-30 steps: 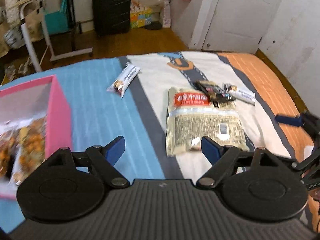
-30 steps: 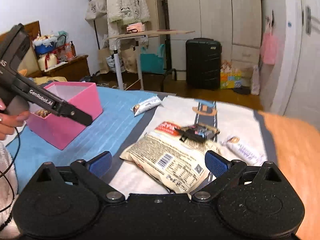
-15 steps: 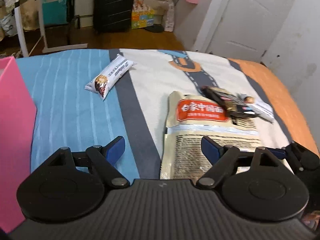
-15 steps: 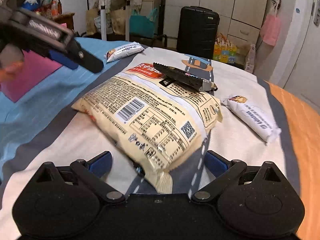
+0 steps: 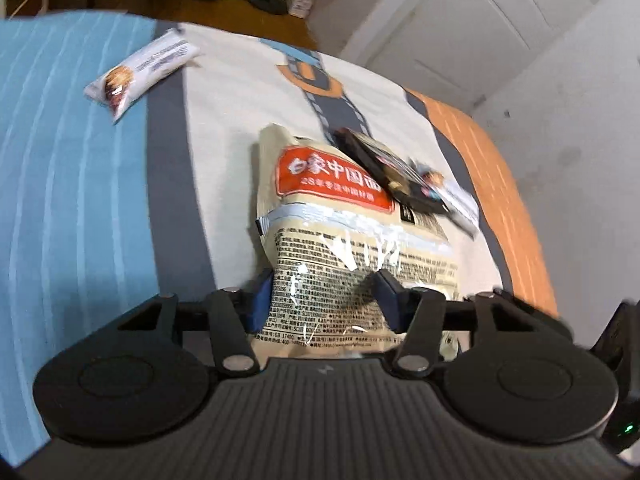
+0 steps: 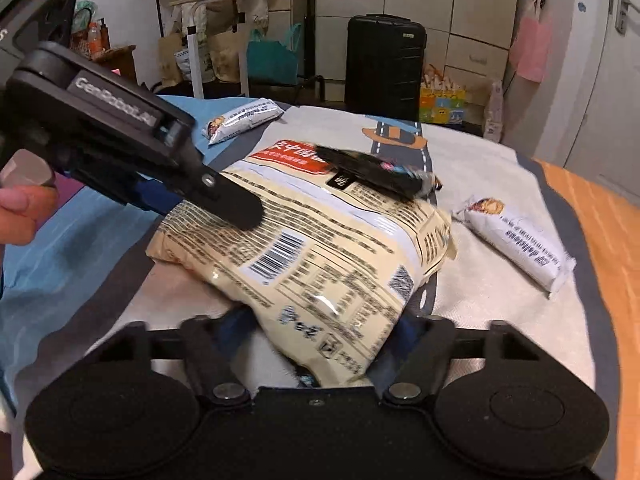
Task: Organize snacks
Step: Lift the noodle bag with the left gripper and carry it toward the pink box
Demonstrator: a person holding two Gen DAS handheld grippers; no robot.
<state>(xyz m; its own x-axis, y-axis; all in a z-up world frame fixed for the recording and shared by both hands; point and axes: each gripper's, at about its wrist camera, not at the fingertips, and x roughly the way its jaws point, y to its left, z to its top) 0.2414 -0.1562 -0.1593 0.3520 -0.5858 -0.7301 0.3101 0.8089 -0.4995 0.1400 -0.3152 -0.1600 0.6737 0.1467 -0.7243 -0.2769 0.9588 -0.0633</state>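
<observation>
The big cream noodle bag (image 5: 344, 236) is lying on the bedspread (image 5: 80, 200), a dark snack packet (image 5: 384, 168) resting loose on top. The left gripper (image 5: 324, 300) and right gripper (image 6: 320, 340) have just been closing, pinching its near edge and corner; being puffy, crinkly and slick, it is probably best gripped at the seams.

Black suitcase (image 6: 385, 62) beside white wardrobe (image 6: 460, 4)

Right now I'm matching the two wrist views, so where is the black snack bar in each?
Left wrist: black bar right of centre, lying on the noodle bag's far right corner.
Right wrist: black bar above centre, on the bag's far end.
Shared landmark: the bag's red label beside the bar.
</observation>
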